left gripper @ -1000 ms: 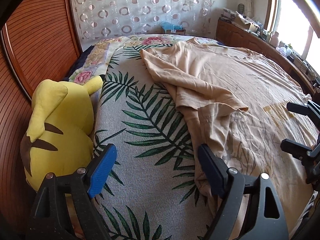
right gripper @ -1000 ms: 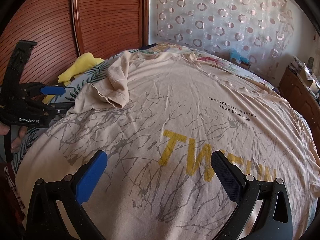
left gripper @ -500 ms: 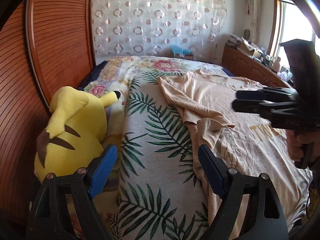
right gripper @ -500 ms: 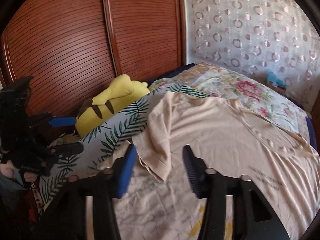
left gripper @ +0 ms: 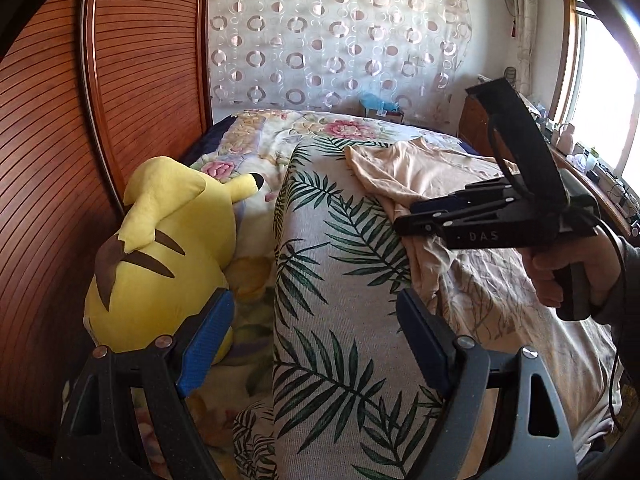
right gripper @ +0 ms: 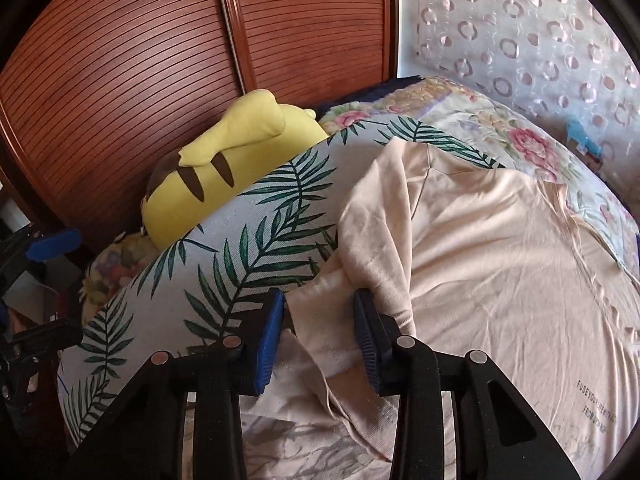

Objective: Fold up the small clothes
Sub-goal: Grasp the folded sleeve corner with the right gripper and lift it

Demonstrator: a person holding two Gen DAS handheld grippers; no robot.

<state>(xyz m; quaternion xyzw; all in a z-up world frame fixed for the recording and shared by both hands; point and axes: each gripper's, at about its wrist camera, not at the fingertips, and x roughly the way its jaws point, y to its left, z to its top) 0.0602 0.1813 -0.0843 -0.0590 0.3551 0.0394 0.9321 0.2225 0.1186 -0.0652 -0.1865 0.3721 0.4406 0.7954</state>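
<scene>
A peach T-shirt [right gripper: 500, 248] of soft, creased knit lies spread on the bed, over a woven cover printed with green palm leaves [left gripper: 340, 288]. Its folded-over sleeve [right gripper: 376, 224] droops toward the right tongs [right gripper: 318, 332], which stand partly open with the sleeve's stitched hem between the ribbed blue pads [right gripper: 269, 340]; the pads do not press the cloth. The left tongs [left gripper: 316, 344] gape wide above the leaf cover, holding nothing. Small dark lettering marks the shirt's front. A plump yellow plush toy [left gripper: 160, 256] with brown stripes lies beside the bed against slatted wooden doors [right gripper: 160, 60].
</scene>
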